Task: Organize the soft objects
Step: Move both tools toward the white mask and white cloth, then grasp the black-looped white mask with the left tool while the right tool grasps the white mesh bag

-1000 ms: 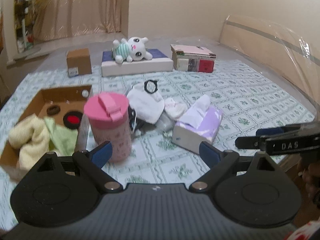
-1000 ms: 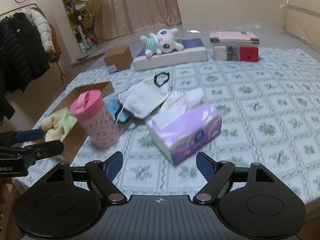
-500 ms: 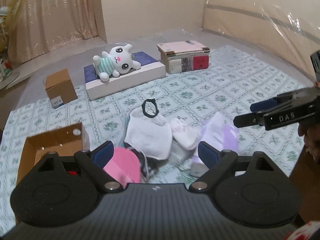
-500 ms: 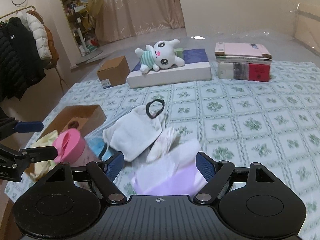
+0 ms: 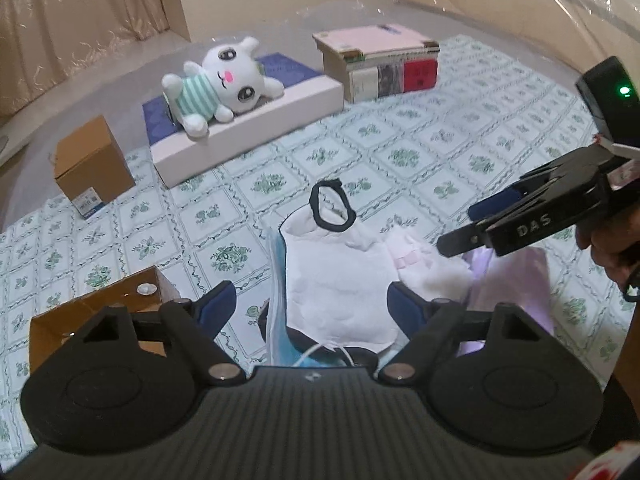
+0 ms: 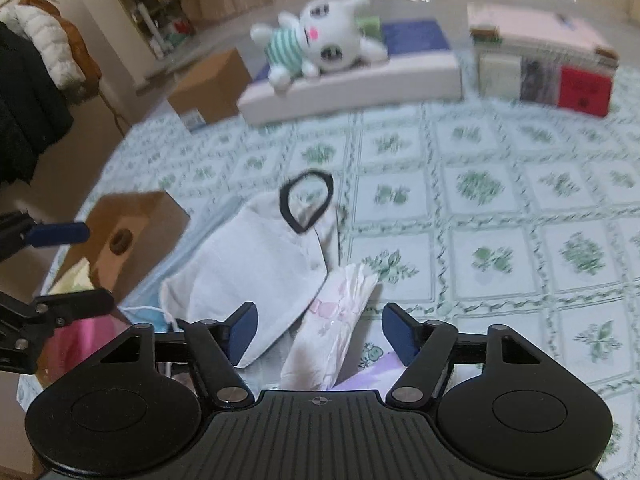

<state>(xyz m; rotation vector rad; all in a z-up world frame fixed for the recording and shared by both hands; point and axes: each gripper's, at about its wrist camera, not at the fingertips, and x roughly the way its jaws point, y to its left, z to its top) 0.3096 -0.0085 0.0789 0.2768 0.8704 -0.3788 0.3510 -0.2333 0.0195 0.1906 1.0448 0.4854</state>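
Note:
A white cloth pouch [image 5: 336,280] with a black hair tie [image 5: 331,211] on its far end lies on the patterned bedspread; both also show in the right wrist view, pouch [image 6: 256,264] and tie [image 6: 306,202]. A pale pink soft packet [image 6: 332,332] lies beside it, also seen from the left [image 5: 424,260]. A white bunny plush [image 5: 220,84] lies on a flat box at the back. My left gripper [image 5: 312,308] is open just above the pouch. My right gripper [image 6: 318,330] is open above the pink packet; it shows in the left wrist view [image 5: 472,224].
An open cardboard box [image 6: 128,232] with yellow cloth stands at the left, next to a pink cup [image 6: 76,344]. A purple tissue pack [image 5: 516,280] lies right of the pouch. A small brown box [image 5: 92,164] and stacked books [image 5: 380,64] stand at the back.
Both grippers have moved forward over the pile toward the white pouch and pink packet. The pink cup and tissue pack have slid toward the bottom of the views. Both stay open.

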